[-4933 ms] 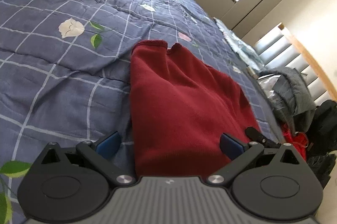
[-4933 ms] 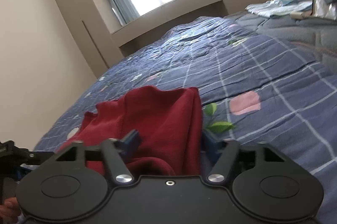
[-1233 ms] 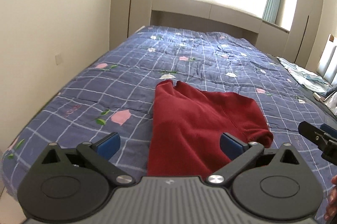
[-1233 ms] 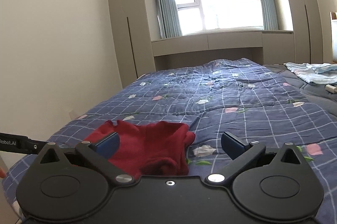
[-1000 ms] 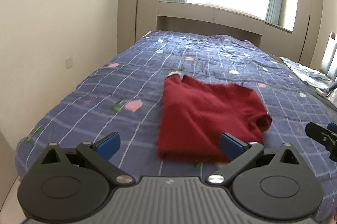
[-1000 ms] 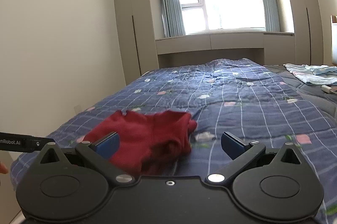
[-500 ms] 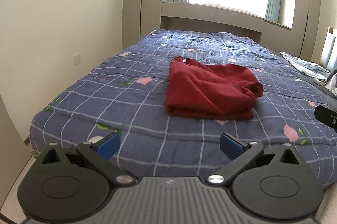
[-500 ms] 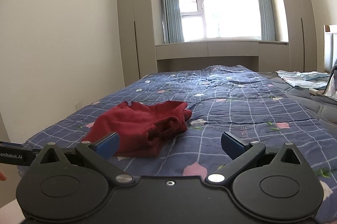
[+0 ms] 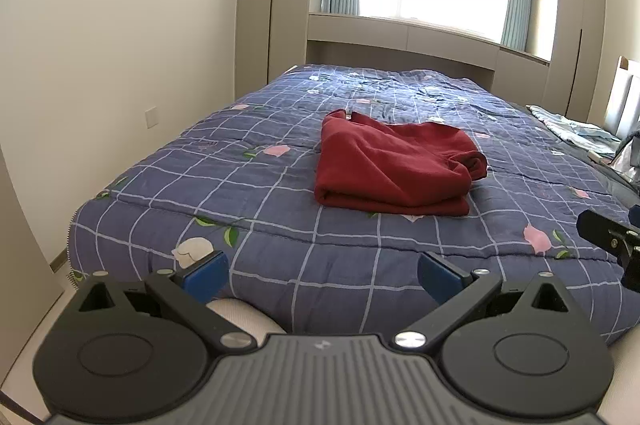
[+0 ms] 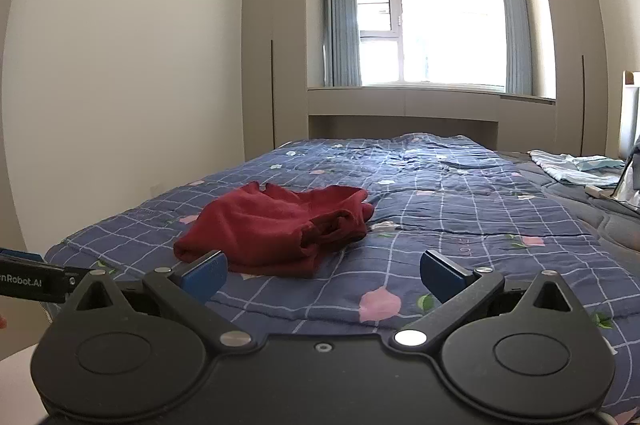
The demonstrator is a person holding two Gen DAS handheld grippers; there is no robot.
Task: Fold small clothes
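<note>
A dark red garment [image 9: 394,167] lies folded into a thick rectangle on the blue checked quilt [image 9: 256,209], near the bed's front left corner. It also shows in the right wrist view [image 10: 276,231], with a bunched sleeve end on its right side. My left gripper [image 9: 322,271] is open and empty, held back off the foot of the bed, well short of the garment. My right gripper [image 10: 322,271] is open and empty, also back from the bed. Part of the right gripper [image 9: 612,237] shows at the left wrist view's right edge.
The bed's front edge [image 9: 320,305] hangs just ahead of the left gripper. A light blue cloth [image 10: 576,167] lies at the far right of the bed. Beige wardrobes [image 10: 274,65] and a window [image 10: 440,21] stand behind. A wall [image 9: 120,65] runs along the left.
Both grippers let go of the red garment and drew back from the bed. The garment now lies folded and farther away in both views.
</note>
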